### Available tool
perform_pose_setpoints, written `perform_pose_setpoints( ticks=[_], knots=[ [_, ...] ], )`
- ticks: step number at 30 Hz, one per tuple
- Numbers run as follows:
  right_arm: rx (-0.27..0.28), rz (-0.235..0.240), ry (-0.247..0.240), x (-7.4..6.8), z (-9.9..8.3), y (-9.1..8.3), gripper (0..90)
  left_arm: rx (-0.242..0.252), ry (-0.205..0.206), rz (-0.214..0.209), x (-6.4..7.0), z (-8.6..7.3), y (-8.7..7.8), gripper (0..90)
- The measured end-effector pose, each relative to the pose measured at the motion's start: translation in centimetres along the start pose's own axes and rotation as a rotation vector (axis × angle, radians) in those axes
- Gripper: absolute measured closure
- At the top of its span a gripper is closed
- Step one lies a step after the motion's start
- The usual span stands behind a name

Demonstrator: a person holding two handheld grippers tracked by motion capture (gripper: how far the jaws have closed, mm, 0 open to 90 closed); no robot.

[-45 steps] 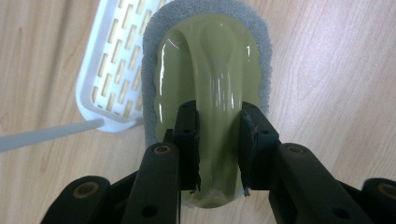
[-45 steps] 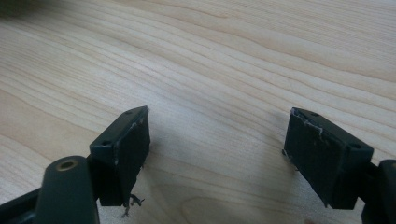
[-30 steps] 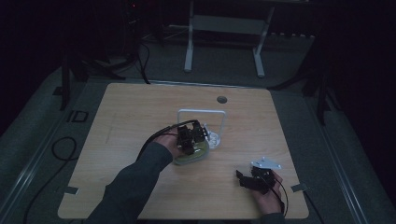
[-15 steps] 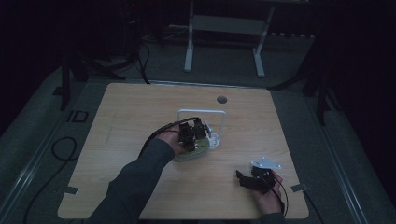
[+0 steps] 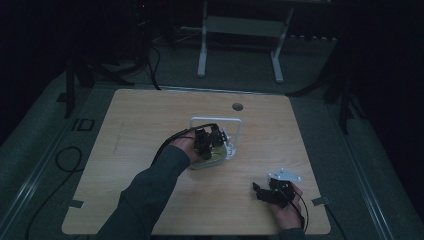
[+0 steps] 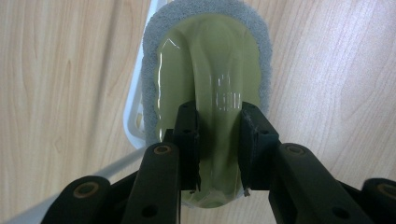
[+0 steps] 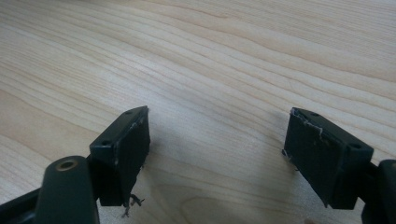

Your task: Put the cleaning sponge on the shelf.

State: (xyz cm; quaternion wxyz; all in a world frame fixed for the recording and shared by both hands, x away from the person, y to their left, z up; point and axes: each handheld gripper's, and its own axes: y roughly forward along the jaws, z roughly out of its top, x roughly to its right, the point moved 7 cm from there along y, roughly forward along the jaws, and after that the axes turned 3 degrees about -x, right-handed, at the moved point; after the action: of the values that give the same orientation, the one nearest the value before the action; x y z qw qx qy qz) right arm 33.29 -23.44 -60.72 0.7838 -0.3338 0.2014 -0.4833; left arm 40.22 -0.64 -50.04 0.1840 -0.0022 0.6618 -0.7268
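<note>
Left gripper view gives me the clearest read: my left claw (image 6: 218,140) is pinching the raised central ridge of a glossy olive-green plastic scrubber with a fuzzy grey sponge pad (image 6: 212,70) underneath, the two black jaws pressed against either side of that smooth, rounded ridge. The pad's grey edge looks coarse and fibrous, and it rings the shiny oval shell all the way round the far end. Beneath the scrubber's left side I see the rim of a white wire-framed plastic holder (image 6: 133,116), with a thin white rod running off toward the lower left. In the high view the left claw (image 5: 207,142) sits over the middle of the pale wood-grain desk (image 5: 150,115), with the scrubber (image 5: 210,159) just below it, lying against the white holder (image 5: 235,131), whose upright rectangular loop stands behind it. My right claw (image 5: 265,192) rests well apart from that, near the desk's front right corner, held in a hand (image 5: 286,212) with a grey three-cornered plate on top. In the right gripper view the right claw (image 7: 217,154) is spread wide with only bare laminate between the jaws; the black rubbery pads (image 7: 128,149) look worn, with frayed threads hanging from their edges. The desk surface there shows long, wavy light-brown grain lines.
</note>
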Motion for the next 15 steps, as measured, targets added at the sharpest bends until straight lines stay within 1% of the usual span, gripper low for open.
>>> perform_pose_setpoints(
  ticks=[2, 6, 7, 15],
  knots=[
    [0.000, 0.000, 0.000, 0.00, 0.00, 0.00, 21.8, 0.006, 0.015, 0.007, -0.14, 0.23, -0.12, 71.7],
    [0.000, 0.000, -0.001, 0.00, 0.00, 0.00, 21.8, 0.013, 0.024, 0.007, -0.20, 0.27, -0.07, 71.8],
    [0.000, 0.000, -0.001, 0.00, 0.00, 0.01, 21.8, 0.013, 0.035, 0.011, -0.36, 0.24, 0.06, 71.7],
    [0.000, 0.000, 0.000, 0.00, 0.00, 0.00, 21.8, 0.013, 0.044, 0.015, -0.73, 0.25, 0.49, 71.7]
  ],
)
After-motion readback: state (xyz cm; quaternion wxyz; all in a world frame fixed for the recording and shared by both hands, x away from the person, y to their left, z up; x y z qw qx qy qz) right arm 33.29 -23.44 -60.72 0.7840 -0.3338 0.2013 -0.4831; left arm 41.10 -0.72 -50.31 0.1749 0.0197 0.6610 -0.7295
